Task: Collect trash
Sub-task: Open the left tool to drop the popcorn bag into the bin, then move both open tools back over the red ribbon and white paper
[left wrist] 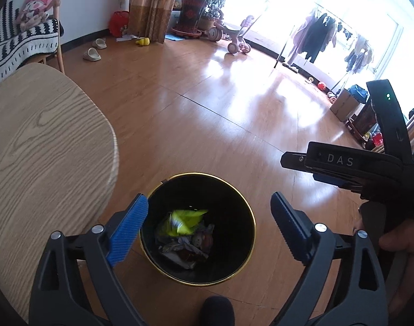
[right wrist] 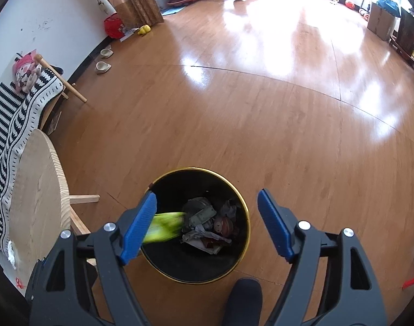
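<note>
A black trash bin with a gold rim (left wrist: pixel 250 212) (right wrist: pixel 243 203) stands on the wood floor, holding crumpled wrappers and paper (left wrist: pixel 190 247) (right wrist: pixel 209 228). A blurred yellow-green wrapper (left wrist: pixel 186 221) (right wrist: pixel 166 228) is in mid-air over the bin's mouth, touching neither gripper. My left gripper (left wrist: pixel 209 231) hangs open above the bin. My right gripper (right wrist: pixel 207 222) is also open above the bin, and its body shows in the left wrist view (left wrist: pixel 350 168) at the right.
A round light-wood table (left wrist: pixel 38 146) (right wrist: pixel 35 195) stands left of the bin. A chair with a striped blanket (left wrist: pixel 19 40) is behind it. Slippers (left wrist: pixel 92 54), a tricycle (left wrist: pixel 234 38), a plant pot, a clothes rack and boxes line the far walls. A dark shoe (right wrist: pixel 245 301) is near the bin.
</note>
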`<state>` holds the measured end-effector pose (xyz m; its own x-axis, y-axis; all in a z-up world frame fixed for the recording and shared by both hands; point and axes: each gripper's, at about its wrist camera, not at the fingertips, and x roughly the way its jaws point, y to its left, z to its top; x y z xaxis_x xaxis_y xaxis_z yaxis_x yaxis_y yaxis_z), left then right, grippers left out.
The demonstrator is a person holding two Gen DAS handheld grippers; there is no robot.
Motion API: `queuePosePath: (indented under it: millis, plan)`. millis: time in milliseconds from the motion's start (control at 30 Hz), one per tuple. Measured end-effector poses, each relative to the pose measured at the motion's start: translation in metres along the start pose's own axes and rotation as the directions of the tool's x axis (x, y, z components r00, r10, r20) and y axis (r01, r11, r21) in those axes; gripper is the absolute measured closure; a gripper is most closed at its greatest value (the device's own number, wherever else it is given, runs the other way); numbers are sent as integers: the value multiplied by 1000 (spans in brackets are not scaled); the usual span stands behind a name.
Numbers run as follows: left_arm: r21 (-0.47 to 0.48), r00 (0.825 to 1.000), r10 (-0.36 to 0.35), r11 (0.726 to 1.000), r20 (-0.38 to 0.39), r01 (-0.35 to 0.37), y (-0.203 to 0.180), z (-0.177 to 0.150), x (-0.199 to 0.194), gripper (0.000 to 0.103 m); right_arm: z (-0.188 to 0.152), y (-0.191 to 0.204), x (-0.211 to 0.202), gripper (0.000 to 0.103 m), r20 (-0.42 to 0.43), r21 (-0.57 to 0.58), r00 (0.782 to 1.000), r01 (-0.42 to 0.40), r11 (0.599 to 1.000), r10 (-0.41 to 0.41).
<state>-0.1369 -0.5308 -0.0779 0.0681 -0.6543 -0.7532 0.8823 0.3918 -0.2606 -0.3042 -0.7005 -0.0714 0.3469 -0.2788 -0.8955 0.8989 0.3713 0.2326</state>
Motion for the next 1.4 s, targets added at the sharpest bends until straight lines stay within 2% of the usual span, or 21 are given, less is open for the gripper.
queuePosePath:
  millis: [200, 333, 467, 567, 633, 767, 833, 933, 1000, 1033, 1067, 1100, 1167, 1233, 1267, 1300, 1333, 1400]
  plan:
    - [-10, 999, 38, 999, 36, -38, 20, 4, -28, 10, -6, 40, -8, 27, 36, -85, 999, -23, 996, 26]
    - [-40, 991, 107, 994, 75, -104, 58, 6, -63, 7, -14, 85, -16, 25, 58, -176, 996, -58, 983, 69]
    - [-114, 968, 220, 972, 122, -207, 114, 4, -106, 7, -33, 154, -24, 24, 62, -298, 988, -115, 948, 139]
    - [-194, 942, 307, 941, 138, -278, 166, -1, -141, 7, -50, 202, -28, 23, 49, -374, 981, -155, 914, 186]
    - [-242, 922, 361, 915, 140, -321, 197, -7, -163, 7, -68, 242, -30, 23, 31, -439, 974, -187, 879, 223]
    - [-374, 851, 515, 813, 106, -445, 280, -31, -219, 7, -107, 312, -33, 22, -10, -547, 962, -235, 804, 274]
    - [-446, 805, 590, 740, 70, -503, 327, -51, -250, 7, -125, 340, -32, 22, -32, -591, 957, -251, 767, 289]
    - [-511, 717, 697, 616, -3, -600, 390, -84, -292, 7, -154, 374, -29, 21, -74, -653, 950, -276, 706, 303]
    - [-535, 672, 738, 547, -54, -644, 423, -105, -311, 7, -171, 394, -26, 20, -97, -692, 948, -284, 664, 305]
    - [-556, 650, 754, 502, -93, -662, 448, -122, -322, 7, -178, 402, -24, 20, -104, -708, 947, -285, 646, 303]
    - [-576, 636, 761, 466, -127, -672, 468, -135, -330, 7, -186, 409, -23, 19, -112, -724, 947, -286, 628, 302]
    - [-598, 629, 762, 434, -157, -674, 486, -147, -337, 7, -196, 420, -20, 19, -127, -743, 945, -291, 602, 301]
    - [-636, 623, 755, 381, -204, -671, 520, -167, -348, 7, -207, 429, -16, 19, -138, -761, 945, -293, 579, 296]
    - [-664, 619, 752, 345, -229, -664, 542, -182, -355, 7, -220, 443, -8, 19, -158, -777, 945, -298, 555, 286]
    - [-677, 622, 748, 336, -230, -655, 549, -188, -357, 7, -225, 451, -4, 19, -169, -784, 945, -301, 543, 280]
    - [-688, 633, 740, 338, -226, -642, 555, -191, -360, 7, -228, 452, -1, 19, -176, -790, 945, -302, 533, 275]
    - [-698, 647, 731, 348, -217, -626, 563, -192, -361, 7, -233, 456, 2, 19, -180, -795, 945, -303, 525, 272]
    - [-698, 661, 721, 363, -210, -617, 571, -190, -358, 7, -244, 468, 6, 19, -194, -804, 944, -310, 508, 269]
